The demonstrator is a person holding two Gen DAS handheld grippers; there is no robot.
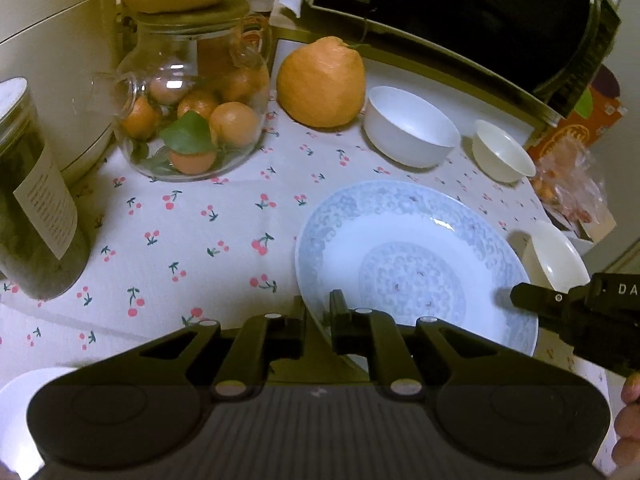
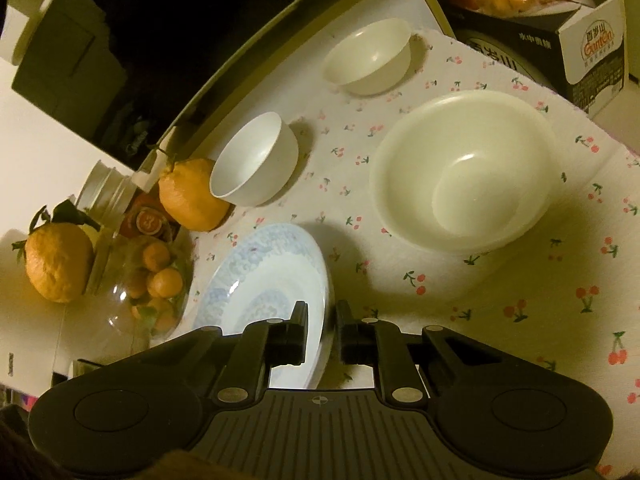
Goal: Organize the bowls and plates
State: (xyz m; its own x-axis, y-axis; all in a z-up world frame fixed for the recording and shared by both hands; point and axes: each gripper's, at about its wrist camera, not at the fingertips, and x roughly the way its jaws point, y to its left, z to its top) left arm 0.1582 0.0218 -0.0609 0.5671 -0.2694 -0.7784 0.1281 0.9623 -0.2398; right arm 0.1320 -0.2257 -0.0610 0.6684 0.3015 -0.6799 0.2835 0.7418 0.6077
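A blue-patterned plate [image 1: 416, 256] is held tilted above the cherry-print tablecloth [image 1: 180, 232]. My left gripper [image 1: 318, 308] is shut on its near left rim. My right gripper [image 2: 322, 312] is shut on the plate's [image 2: 272, 280] right rim; it also shows at the right edge of the left wrist view [image 1: 520, 294]. A white bowl [image 1: 412, 126] and a small cream bowl [image 1: 502, 152] stand behind the plate. A large cream bowl [image 2: 468, 168] stands to its right, partly shown in the left wrist view [image 1: 556, 256].
A glass jar of small oranges [image 1: 192, 108], a large orange [image 1: 322, 82] and a dark labelled jar [image 1: 32, 200] stand at the left. A black microwave [image 1: 460, 12] is at the back. A carton [image 2: 592, 52] stands at the far right.
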